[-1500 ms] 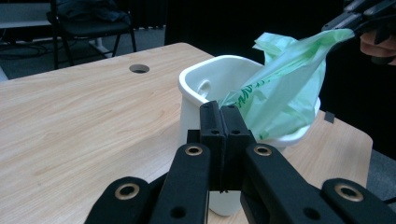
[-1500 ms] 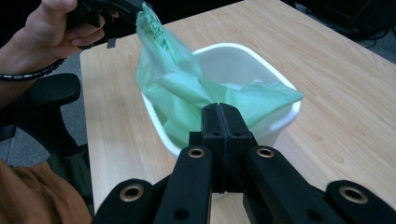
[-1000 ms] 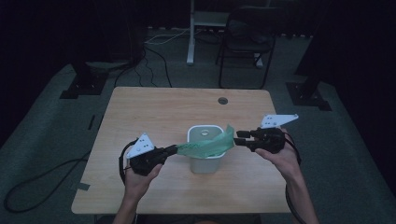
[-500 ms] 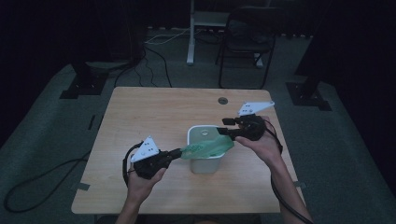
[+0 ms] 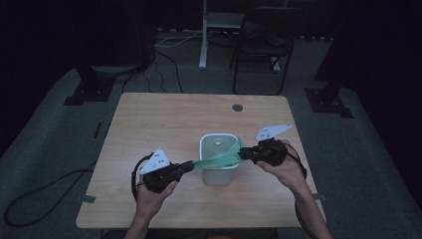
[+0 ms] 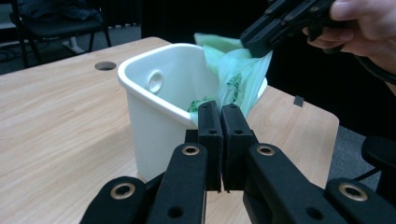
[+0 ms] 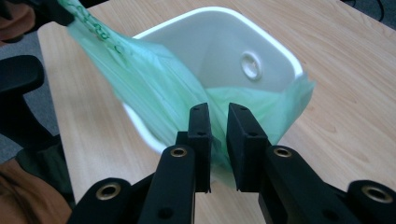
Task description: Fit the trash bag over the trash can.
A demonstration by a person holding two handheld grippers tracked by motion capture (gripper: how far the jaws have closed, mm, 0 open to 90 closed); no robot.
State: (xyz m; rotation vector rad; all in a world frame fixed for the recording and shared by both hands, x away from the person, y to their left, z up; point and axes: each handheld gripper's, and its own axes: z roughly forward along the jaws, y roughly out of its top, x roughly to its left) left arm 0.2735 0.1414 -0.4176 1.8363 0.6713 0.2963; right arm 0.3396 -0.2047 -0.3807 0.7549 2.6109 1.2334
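A white bin (image 5: 219, 177) stands upright at the table's middle front. A thin green bag (image 5: 221, 159) is stretched across its near rim between both grippers. My left gripper (image 5: 191, 165) lies left of the bin, shut on the bag's left end (image 6: 238, 79); its tips (image 6: 220, 108) touch the bin's rim (image 6: 154, 126). My right gripper (image 5: 245, 153) sits at the bin's right rim. Its jaws have just been closing, and a bunched fold of the bag (image 7: 140, 79) is pinched between its tips (image 7: 218, 109). Part of the bag hangs inside the bin (image 7: 224, 42).
The wooden table (image 5: 164, 124) has a cable hole (image 5: 237, 107) near its far edge. A chair (image 5: 263, 45) and a white stand (image 5: 203, 35) are on the floor behind. Cables trail from both grippers.
My right gripper went up and toward the bin's far right corner, then came back down to its right rim. The left gripper has stayed put with the bag.
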